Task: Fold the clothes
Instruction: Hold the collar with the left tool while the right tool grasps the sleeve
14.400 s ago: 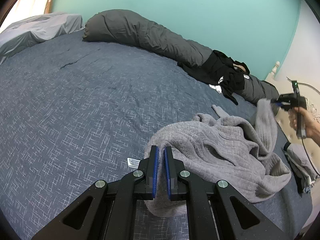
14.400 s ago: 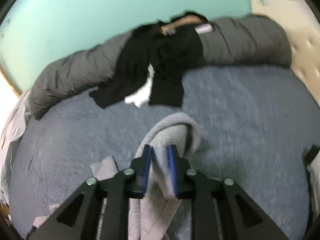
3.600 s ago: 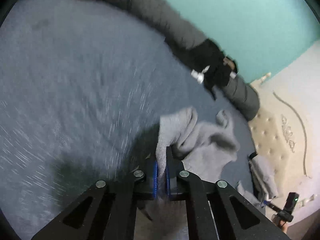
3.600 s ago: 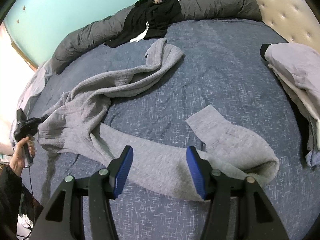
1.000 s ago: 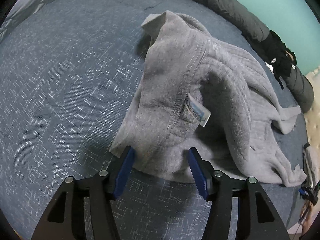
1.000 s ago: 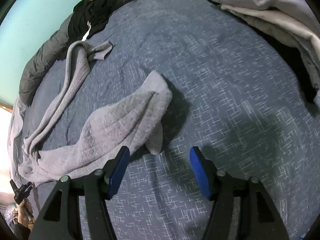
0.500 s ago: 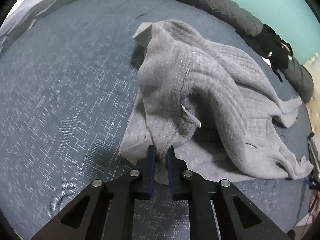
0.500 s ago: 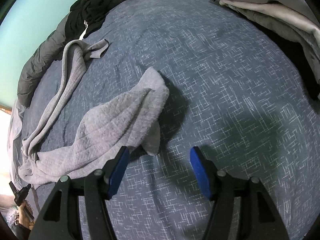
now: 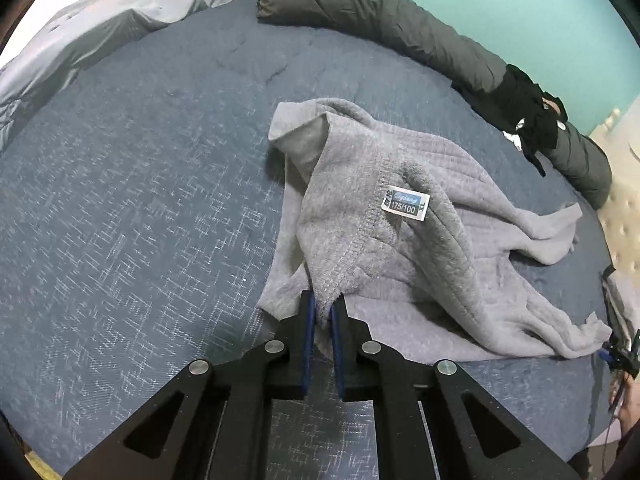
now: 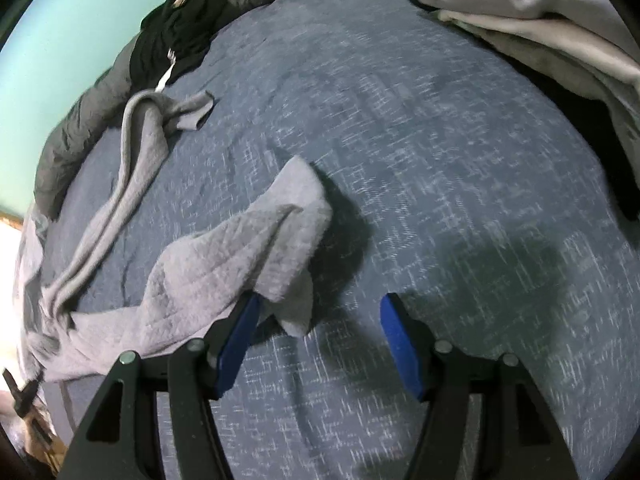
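1. Grey fleece trousers [image 9: 420, 248]: lying rumpled and unfolded across the blue bedspread [image 9: 140, 220], waist end bunched near the left gripper, two legs trailing away towards the far side of the bed. Showing a size label [image 9: 406, 203] at the turned-out waistband.
2. Left gripper [image 9: 322, 320]: clamping a pinch of the stitched waistband hem, jaws closed tight on the cloth, fabric rising in a ridge from the pads.
3. Right gripper [image 10: 320, 340]: standing wide apart, gripping nothing, hovering low over the bedspread with one blue pad just beside the near leg cuff [image 10: 296, 216] of the trousers.
4. Handling, judged: looking soft, thick and limp; likely sagging and draping when lifted instead of keeping shape; probably light to moderate in weight, not fragile. Brushed pile likely giving the pads good purchase, little risk of slipping.
5. Hold points, judged: favouring the seamed waistband edge and the cuff hems, being the firmest, thinnest lines; avoiding a pinch in mid-panel, likely gathering several layers at once.
6. Also present: stacked pale garments [image 10: 540, 12] at the bed edge; black clothing [image 9: 524, 120] lying on a dark rolled duvet [image 9: 380, 12] along the far side.
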Demonstrator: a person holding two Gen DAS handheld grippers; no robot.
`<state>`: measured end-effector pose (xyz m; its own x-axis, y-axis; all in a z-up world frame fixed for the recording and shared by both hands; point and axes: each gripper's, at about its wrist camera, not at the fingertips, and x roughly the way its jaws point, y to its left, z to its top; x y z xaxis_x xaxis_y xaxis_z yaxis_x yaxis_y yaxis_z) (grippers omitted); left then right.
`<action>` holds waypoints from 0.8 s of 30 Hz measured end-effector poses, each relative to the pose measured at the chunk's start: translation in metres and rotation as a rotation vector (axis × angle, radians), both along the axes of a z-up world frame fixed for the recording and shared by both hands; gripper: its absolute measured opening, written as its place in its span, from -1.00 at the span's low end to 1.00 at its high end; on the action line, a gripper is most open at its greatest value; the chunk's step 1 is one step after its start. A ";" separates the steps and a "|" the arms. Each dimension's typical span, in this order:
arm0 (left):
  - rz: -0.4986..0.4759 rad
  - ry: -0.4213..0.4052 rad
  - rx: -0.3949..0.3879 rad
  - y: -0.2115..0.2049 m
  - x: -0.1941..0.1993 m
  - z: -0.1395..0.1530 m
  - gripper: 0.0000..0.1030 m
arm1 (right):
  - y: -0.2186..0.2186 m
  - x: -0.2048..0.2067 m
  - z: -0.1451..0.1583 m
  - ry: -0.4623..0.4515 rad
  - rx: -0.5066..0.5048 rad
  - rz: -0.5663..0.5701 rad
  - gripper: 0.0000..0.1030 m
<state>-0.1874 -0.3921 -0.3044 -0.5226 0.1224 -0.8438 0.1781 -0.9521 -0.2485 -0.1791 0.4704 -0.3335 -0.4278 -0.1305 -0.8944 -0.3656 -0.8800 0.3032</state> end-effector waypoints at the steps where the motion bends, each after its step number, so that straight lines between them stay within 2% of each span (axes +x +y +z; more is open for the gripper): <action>1: 0.000 0.000 -0.002 -0.002 0.000 -0.001 -0.84 | -0.004 -0.004 -0.003 -0.005 0.010 0.017 0.26; 3: 0.000 -0.001 -0.008 0.003 -0.001 0.000 -0.84 | -0.010 -0.009 -0.005 -0.003 0.041 0.040 0.26; 4: 0.000 -0.002 -0.014 0.007 -0.002 0.000 -0.84 | -0.012 -0.011 -0.005 -0.001 0.063 0.048 0.18; 5: 0.001 -0.003 -0.018 0.007 -0.003 0.001 -0.84 | -0.013 -0.013 -0.004 0.004 0.073 0.057 -0.01; 6: 0.002 -0.004 -0.023 0.008 -0.004 0.002 -0.85 | -0.014 -0.015 -0.002 0.012 0.068 0.069 -0.41; 7: 0.003 -0.003 -0.022 0.009 -0.004 0.003 -0.85 | -0.015 -0.016 0.001 0.021 0.073 0.079 -0.60; 9: 0.006 -0.001 -0.021 0.009 -0.006 0.006 -0.85 | -0.020 -0.016 0.012 0.044 0.105 0.096 -0.80; 13: 0.010 -0.001 -0.030 0.007 -0.002 0.014 -0.86 | -0.021 -0.013 0.050 0.103 0.126 0.130 -0.85; 15: 0.010 0.006 -0.029 0.007 -0.002 0.022 -0.86 | -0.018 -0.009 0.073 0.121 0.139 0.135 -0.87; 16: 0.011 0.010 -0.036 0.007 -0.003 0.026 -0.87 | -0.017 -0.008 0.084 0.129 0.146 0.138 -0.95; 19: 0.004 0.019 -0.040 0.004 0.001 0.037 -0.87 | -0.008 0.000 0.119 0.136 0.195 0.144 -0.96; 24: 0.009 0.022 -0.049 -0.003 0.010 0.047 -0.88 | -0.004 0.010 0.131 0.105 0.231 0.167 -0.96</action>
<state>-0.1770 -0.3949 -0.2570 -0.5422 0.0760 -0.8368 0.1819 -0.9617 -0.2052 -0.1696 0.4662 -0.2029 -0.5095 -0.0054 -0.8605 -0.1871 -0.9754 0.1169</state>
